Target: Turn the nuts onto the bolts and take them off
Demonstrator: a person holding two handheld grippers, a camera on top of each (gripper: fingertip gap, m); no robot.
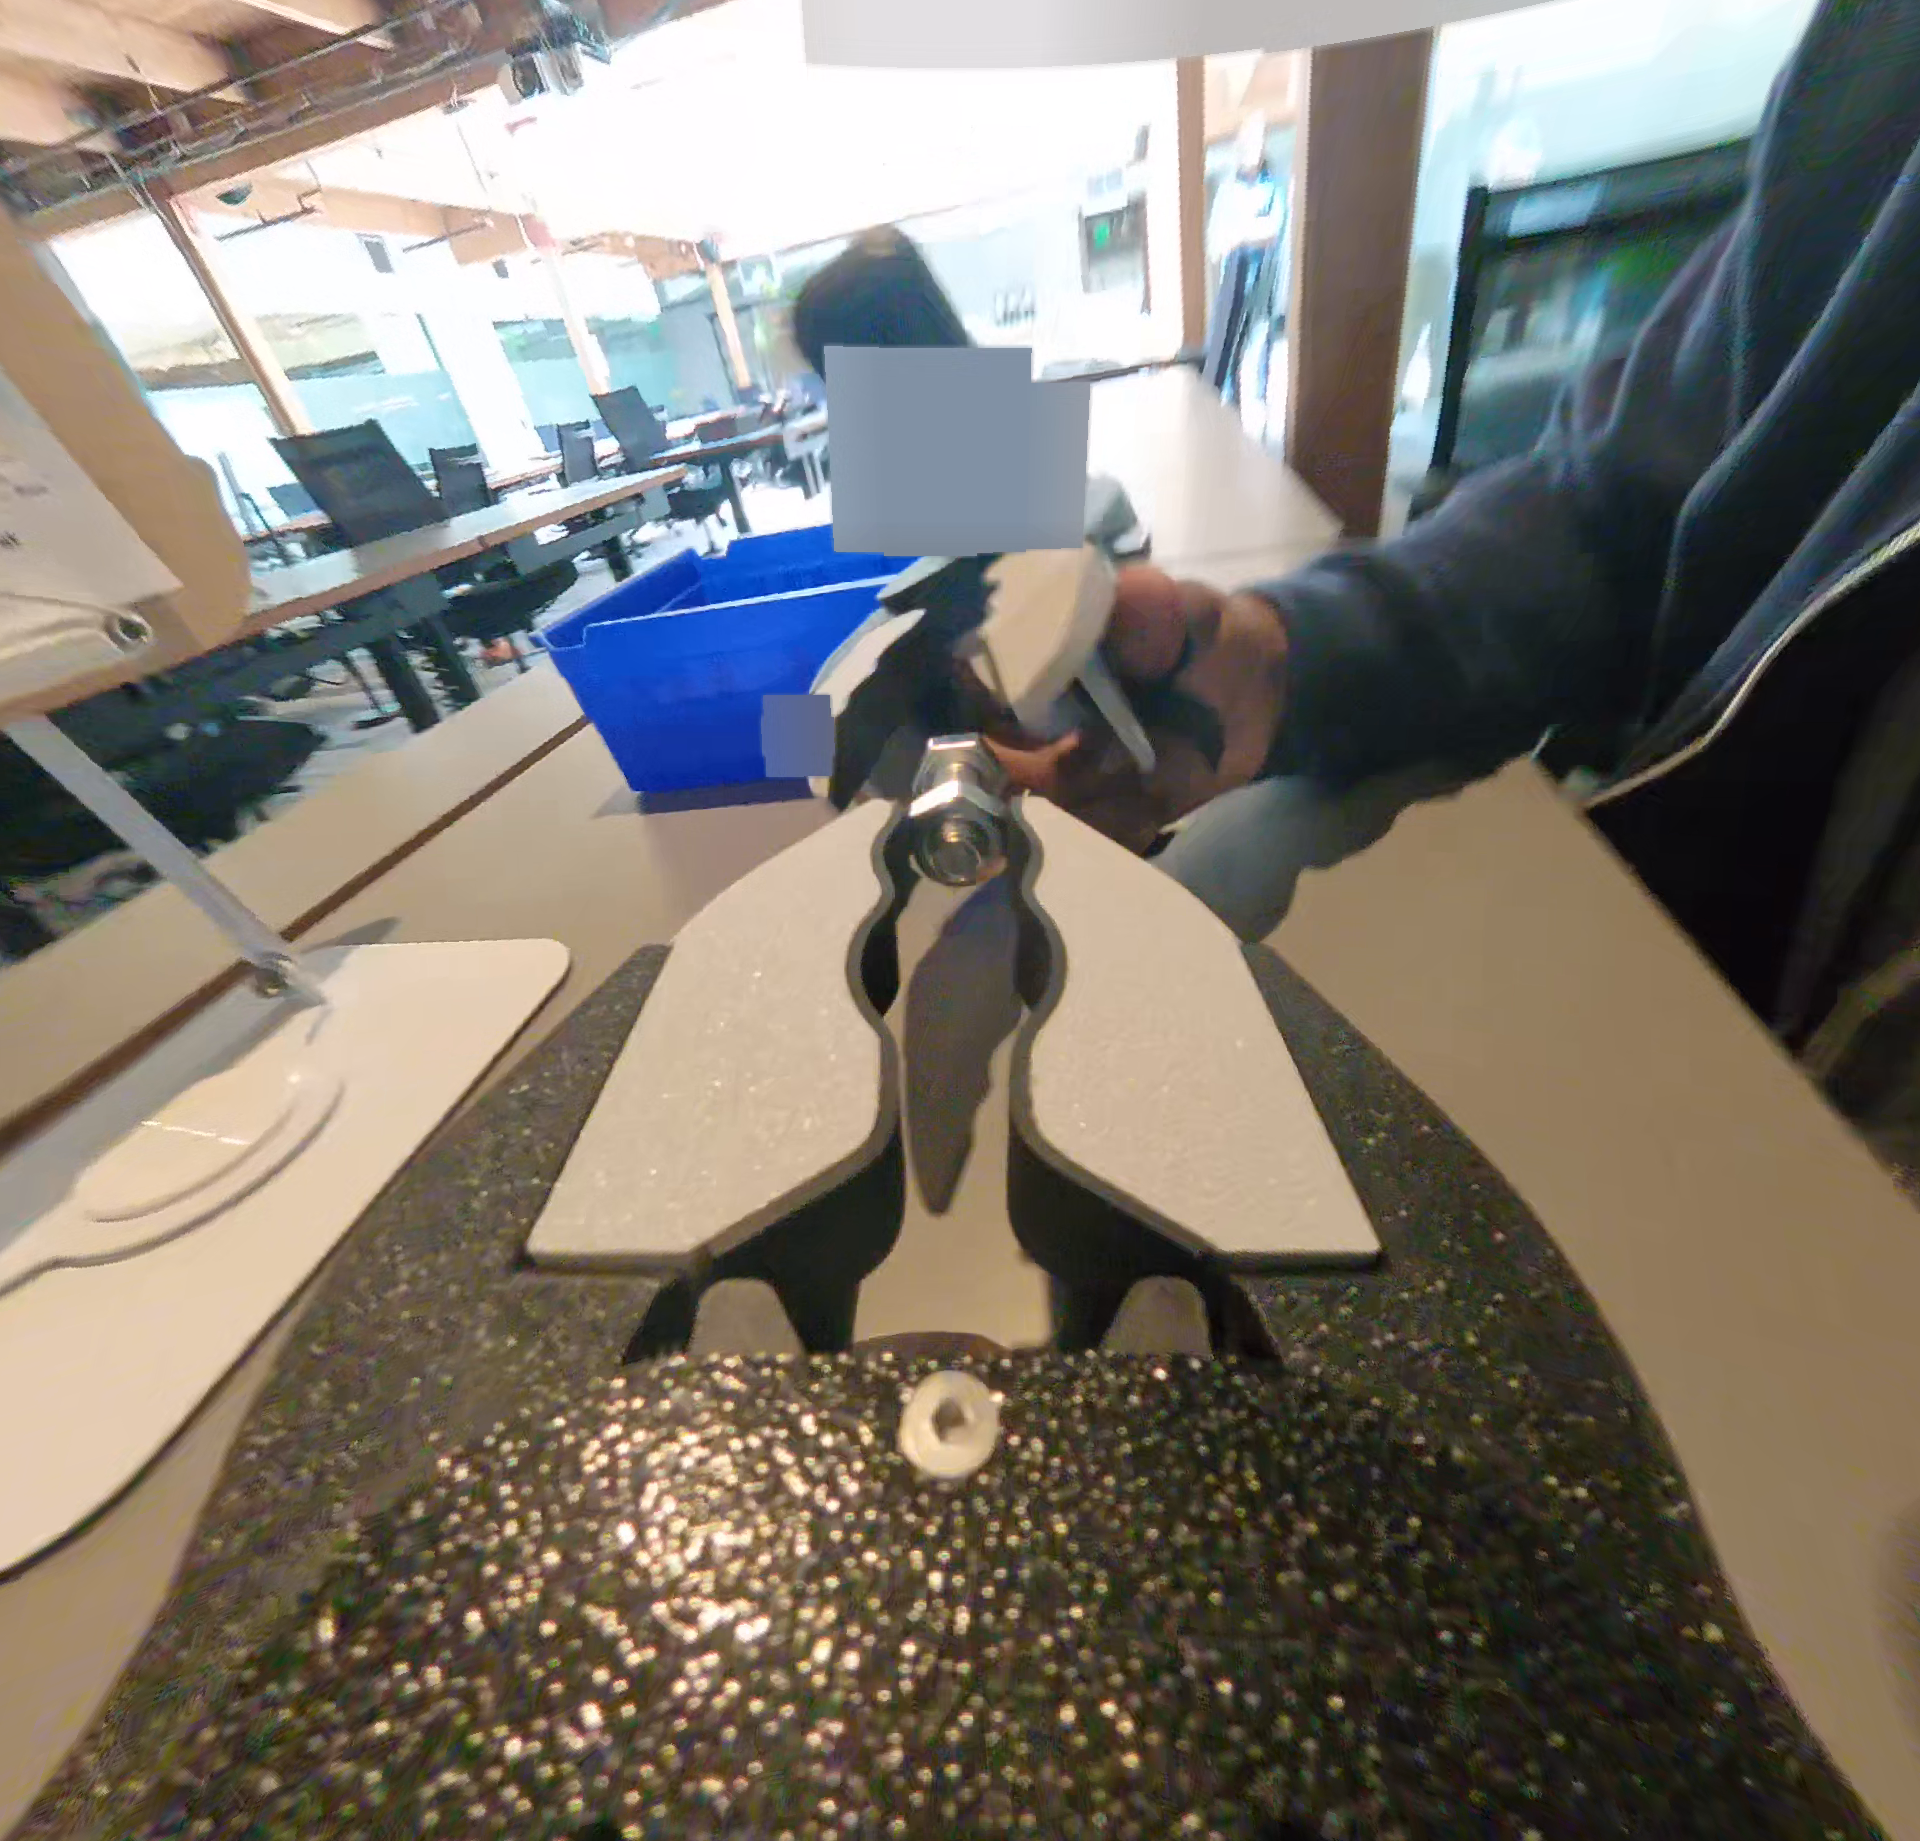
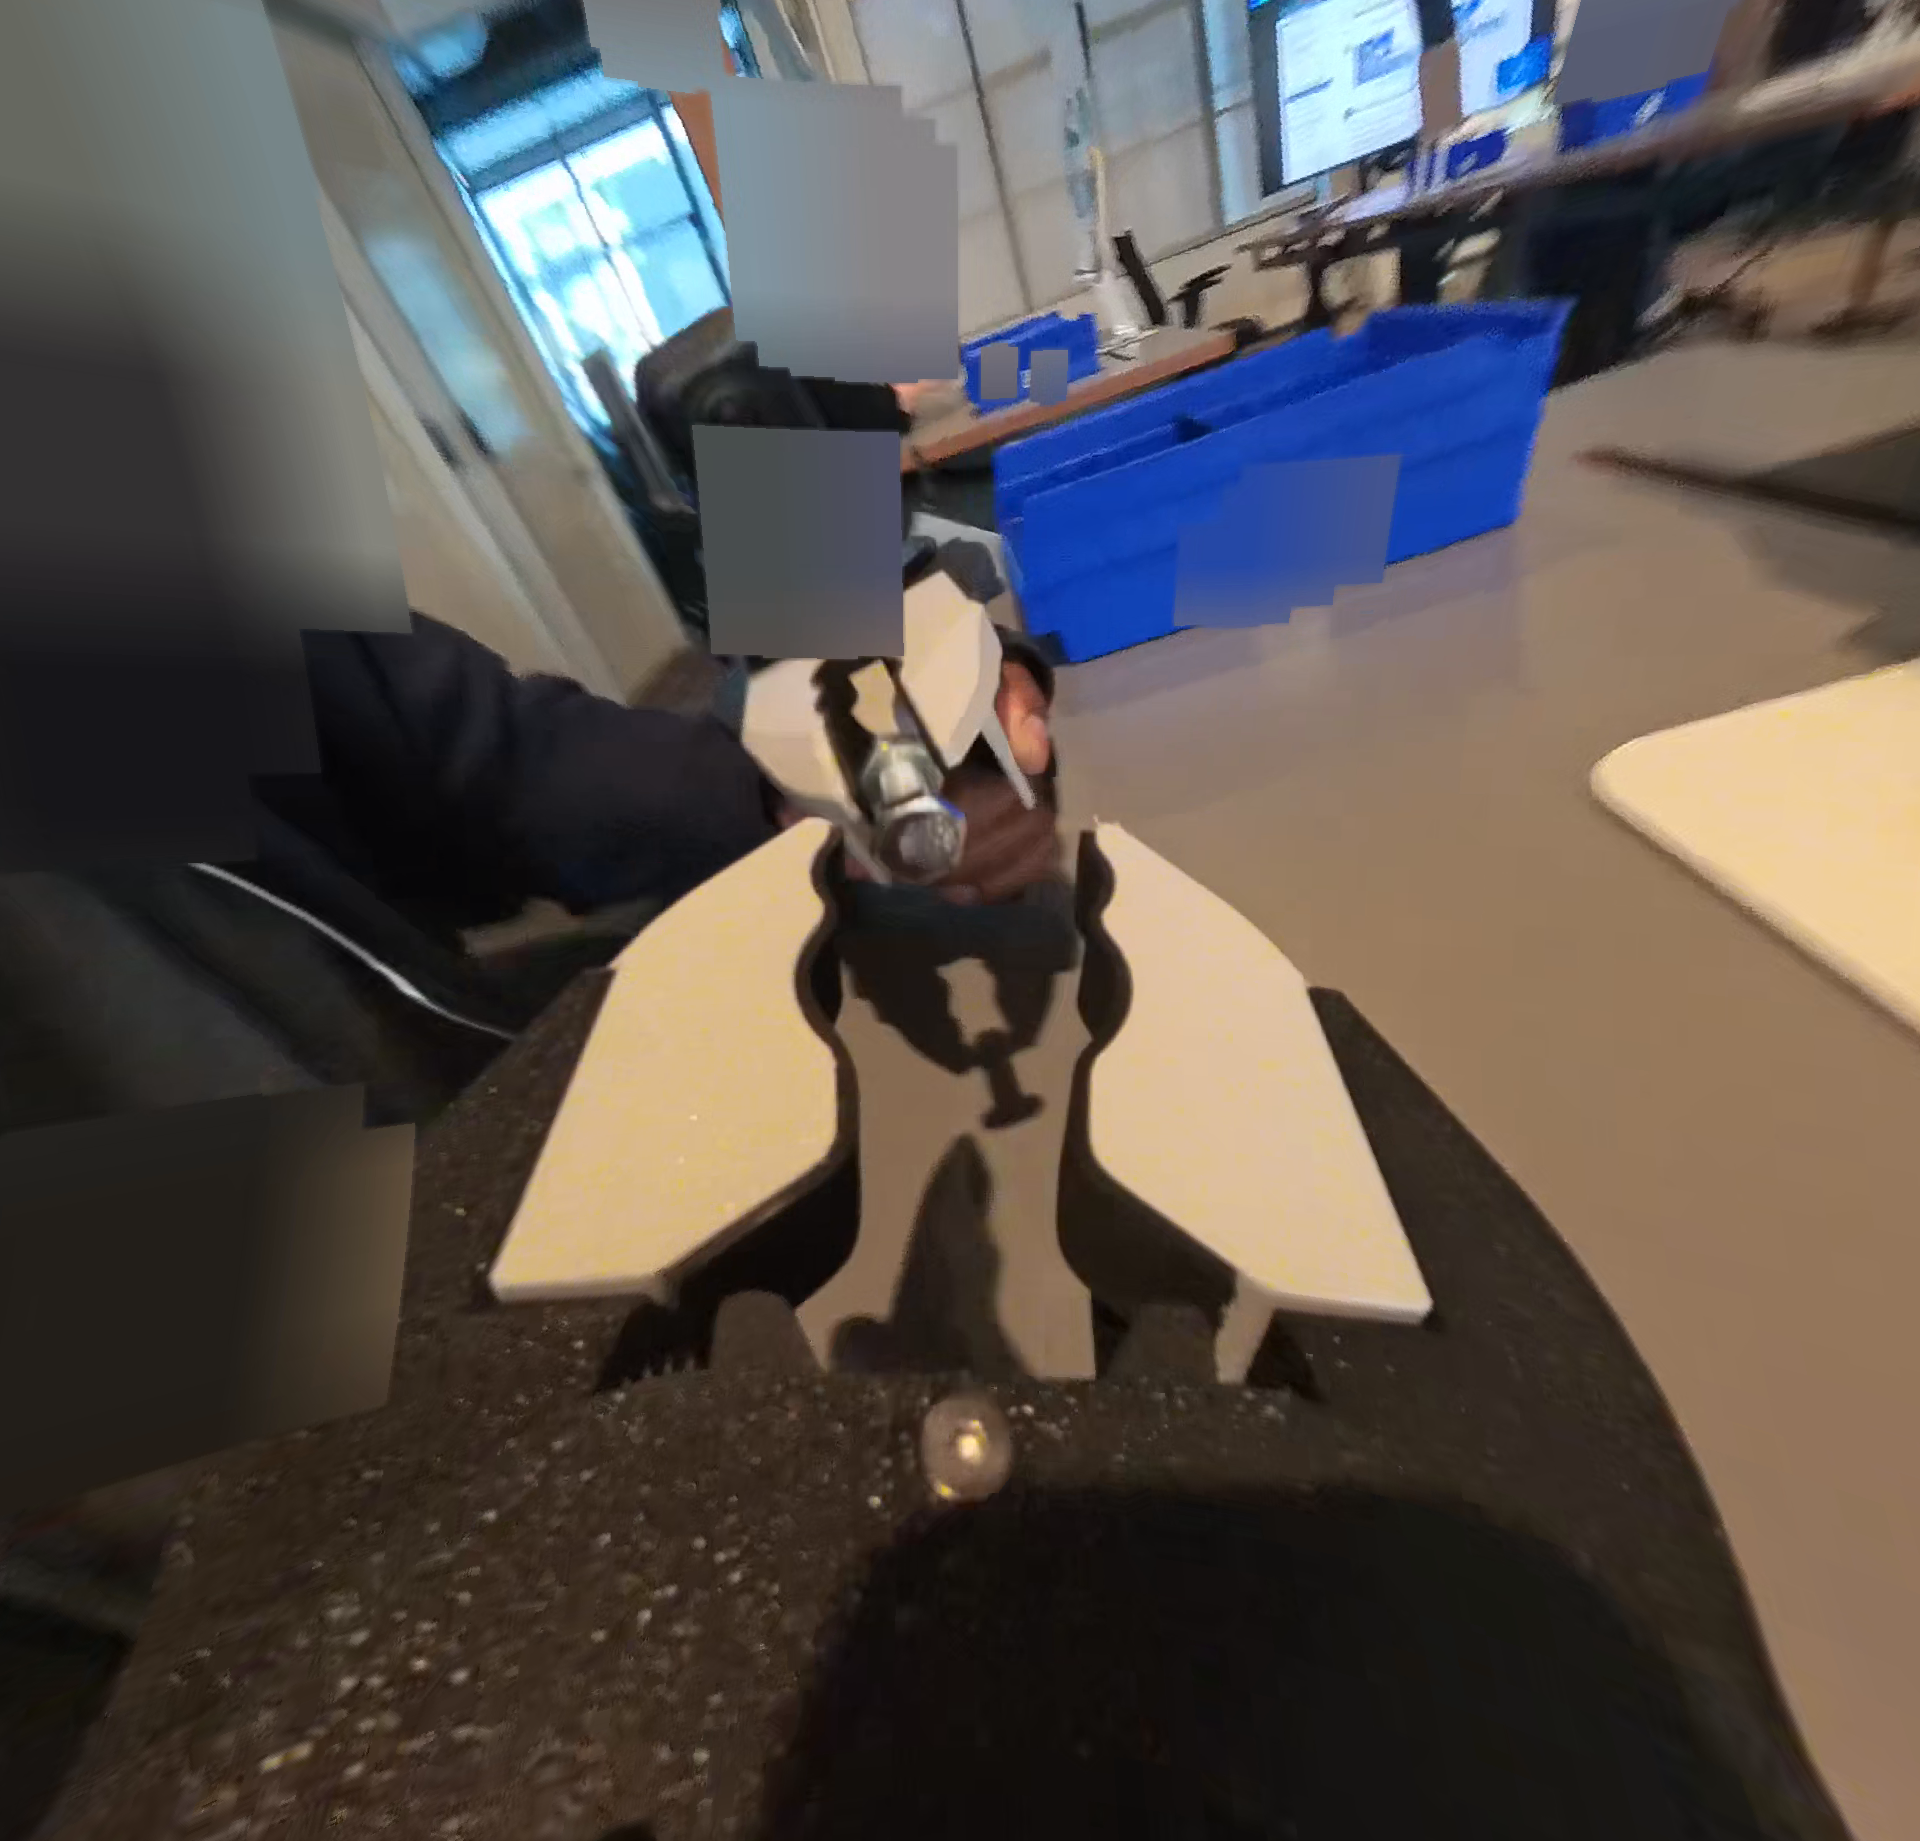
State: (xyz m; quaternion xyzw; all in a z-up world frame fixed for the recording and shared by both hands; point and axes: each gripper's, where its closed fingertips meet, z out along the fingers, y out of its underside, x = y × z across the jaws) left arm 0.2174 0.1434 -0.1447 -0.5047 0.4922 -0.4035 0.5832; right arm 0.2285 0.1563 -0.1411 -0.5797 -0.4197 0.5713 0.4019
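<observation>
The left gripper (image 1: pixel 958 835) has its jaws closed on a steel bolt (image 1: pixel 954 849), pinched at the very fingertips and held up off the tan table (image 1: pixel 1507 1116). A hex nut (image 1: pixel 958 768) sits on the bolt's thread just beyond the tips. The right wrist view shows the same assembly (image 2: pixel 906 809) from the other end, sticking out toward the right gripper (image 2: pixel 951 841), whose jaws stand apart with nothing between them, near the end of the bolt and slightly to its right.

The weak point is the hold: only the tip notch bears on the bolt, so any sideways push from the right gripper as it closes could probably pivot the bolt or knock it out onto the table. Because the open jaws look off-centre, one finger may touch first and cause exactly that shove. A grip landing on thread, not on the nut's flats, would likely slip without turning anything. The right wrist view is motion-blurred, so exact alignment cannot be judged. A blue bin (image 1: pixel 707 669) stands behind on the table, with a white lamp base (image 1: pixel 260 1168) at the left.
</observation>
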